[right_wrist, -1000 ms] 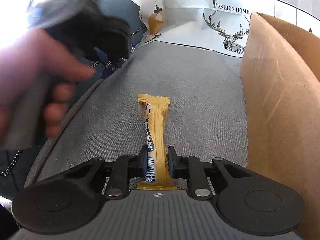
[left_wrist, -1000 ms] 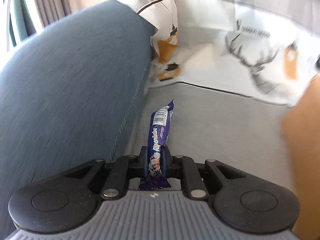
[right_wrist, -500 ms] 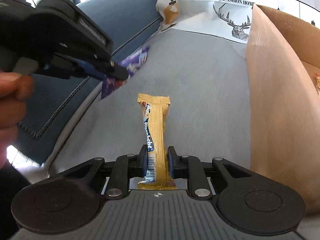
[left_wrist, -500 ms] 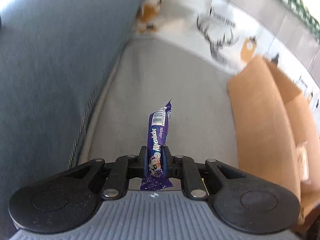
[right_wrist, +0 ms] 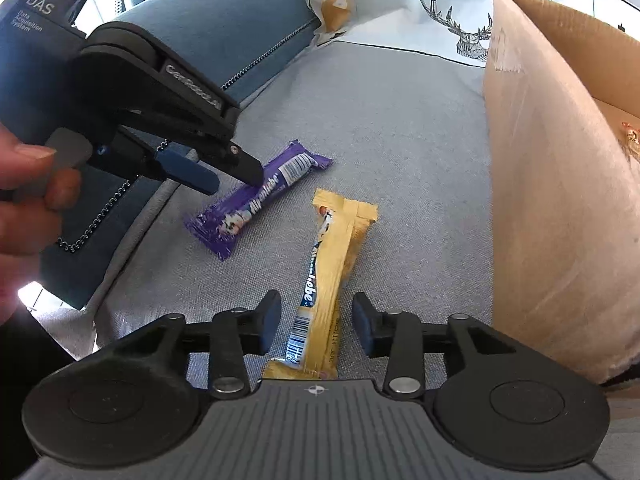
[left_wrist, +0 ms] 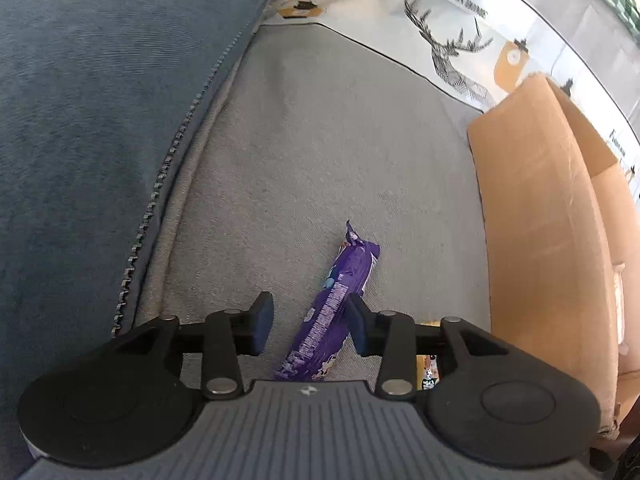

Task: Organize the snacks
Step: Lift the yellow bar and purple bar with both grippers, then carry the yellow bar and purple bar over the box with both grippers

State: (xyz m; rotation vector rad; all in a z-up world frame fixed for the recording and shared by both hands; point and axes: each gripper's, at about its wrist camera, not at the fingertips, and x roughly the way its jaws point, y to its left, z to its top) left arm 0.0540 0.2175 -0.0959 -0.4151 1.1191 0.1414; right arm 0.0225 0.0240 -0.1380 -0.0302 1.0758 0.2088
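A purple Alpenliebe candy pack (left_wrist: pixel 334 304) lies flat on the grey sofa seat between the spread fingers of my left gripper (left_wrist: pixel 308 328), which is open. It also shows in the right wrist view (right_wrist: pixel 256 200), under the left gripper (right_wrist: pixel 232 178). A yellow Alpenliebe pack (right_wrist: pixel 328 276) lies on the seat just right of the purple one, between the spread fingers of my right gripper (right_wrist: pixel 316 326), which is open. A corner of the yellow pack (left_wrist: pixel 428 364) peeks out in the left wrist view.
A brown cardboard box (left_wrist: pixel 544 220) stands open on the seat at the right, also in the right wrist view (right_wrist: pixel 560 184). A blue cushion (left_wrist: pixel 88 112) lies along the left. A white cloth with a deer print (left_wrist: pixel 448 40) covers the back.
Both grippers have opened and let go of their packs. The purple and yellow packs now lie side by side on the seat. Both grippers moved lower and toward the box side.
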